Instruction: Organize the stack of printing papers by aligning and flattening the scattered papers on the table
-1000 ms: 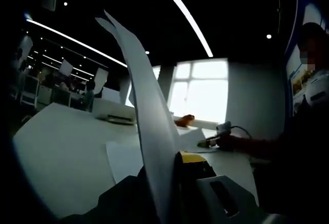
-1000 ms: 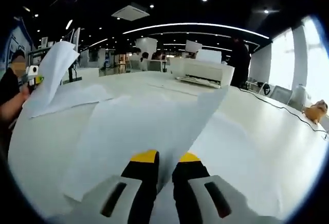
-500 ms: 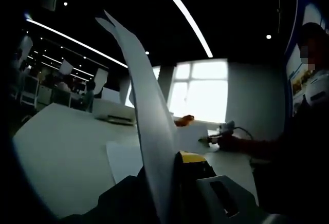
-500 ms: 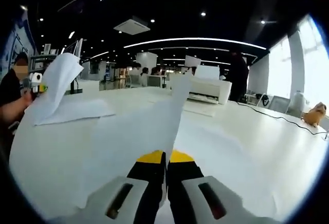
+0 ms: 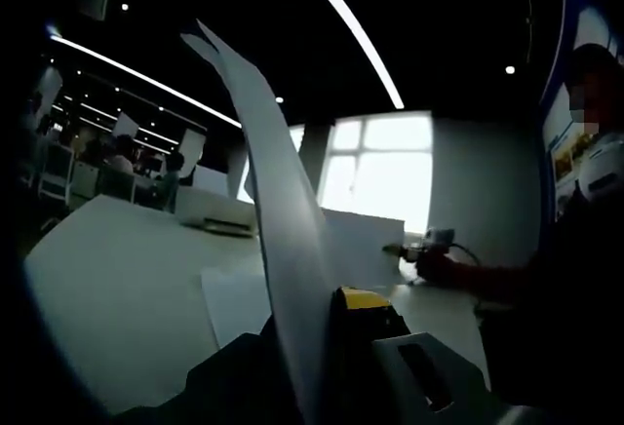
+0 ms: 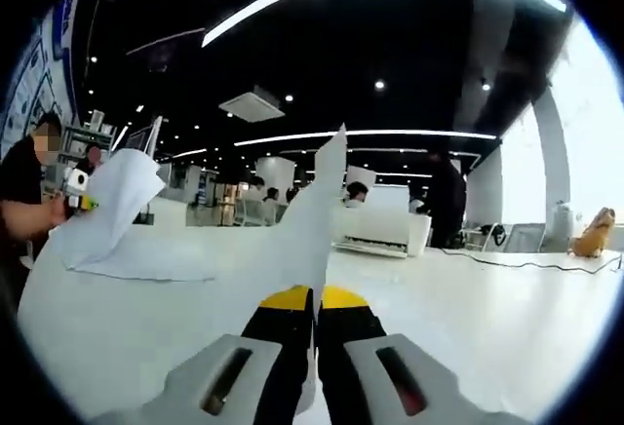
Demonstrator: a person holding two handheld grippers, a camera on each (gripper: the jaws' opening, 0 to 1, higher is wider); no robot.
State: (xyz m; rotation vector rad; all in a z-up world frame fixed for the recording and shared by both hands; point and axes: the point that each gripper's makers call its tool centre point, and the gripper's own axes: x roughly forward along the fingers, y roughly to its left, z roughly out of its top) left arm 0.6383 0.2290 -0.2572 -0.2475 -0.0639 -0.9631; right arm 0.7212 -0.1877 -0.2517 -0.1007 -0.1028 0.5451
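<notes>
Right gripper (image 6: 314, 298) is now raised versus half a second ago: its sheet of paper (image 6: 307, 225) stands up on edge from between the yellow-tipped jaws, which are pressed together on it, and the sheet's top corner reaches the upper centre of the right gripper view, where earlier it curved low over the white table (image 6: 507, 313). The left gripper view is essentially unchanged: the left gripper (image 5: 327, 323) at bottom centre still has a tall curled sheet (image 5: 278, 211) rising from its jaws, pinched tight; only one yellow jaw tip shows beside the paper. New in that view: a second sheet (image 5: 361, 245) held upright at centre right, now hiding the orange object that showed there before. Another flat sheet (image 5: 229, 303) lies on the table at lower left. In the right gripper view the left gripper's curled sheet (image 6: 102, 211) sits at left over a flat sheet (image 6: 136, 259). A printer (image 6: 375, 230) stands on the table at centre; its tray contents cannot be made out.
</notes>
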